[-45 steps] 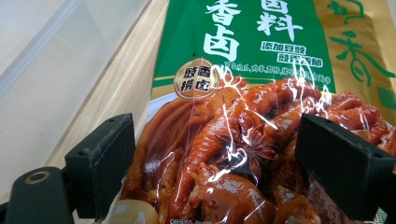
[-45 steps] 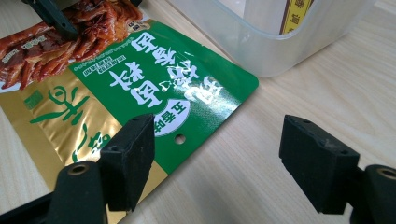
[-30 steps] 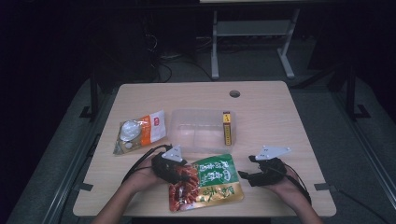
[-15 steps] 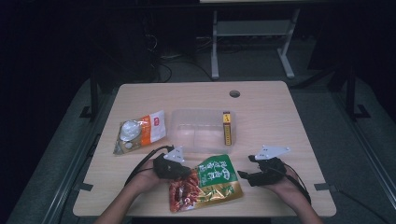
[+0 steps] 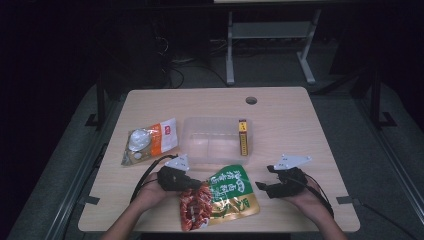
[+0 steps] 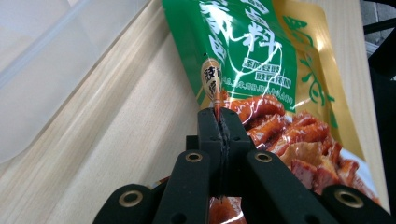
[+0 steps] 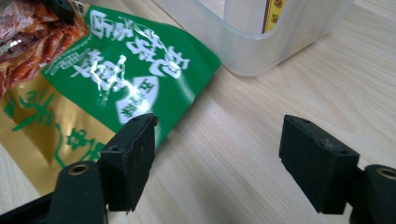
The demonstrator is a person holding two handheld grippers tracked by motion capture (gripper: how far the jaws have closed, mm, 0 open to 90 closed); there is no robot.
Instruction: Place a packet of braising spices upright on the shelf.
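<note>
A green and gold food pouch (image 5: 225, 197) is shown lying flat near the front edge of the wooden bench (image 5: 300, 125), between the two hand-held grippers. The left gripper (image 5: 192, 184) is seen at the pouch's left edge; in the left gripper view its fingers (image 6: 210, 135) are pressed together on the edge of the pouch (image 6: 261, 70), a thin fold of the film being pinched between them. These fingers have just been closing, and the pouch edge is caught in them. The right gripper (image 5: 264, 186) is held just to the right of the pouch, on the person's right hand (image 5: 307, 197); in the right gripper view its fingers (image 7: 133, 158) are spread wide apart above bare wood, nothing being gripped, and the nearer finger stands just beside the pouch's right edge (image 7: 116, 79) without a visible press on it. Behind the pouch, a clear plastic container (image 5: 212, 140) is placed at the middle of the bench, and a narrow yellow box (image 5: 243, 137) is stood on edge along its right inner wall. An orange and white packet (image 5: 150, 142) is laid to the left of the container, well apart from the pouch. A round cable hole (image 5: 251, 100) is visible near the bench's far edge.
</note>
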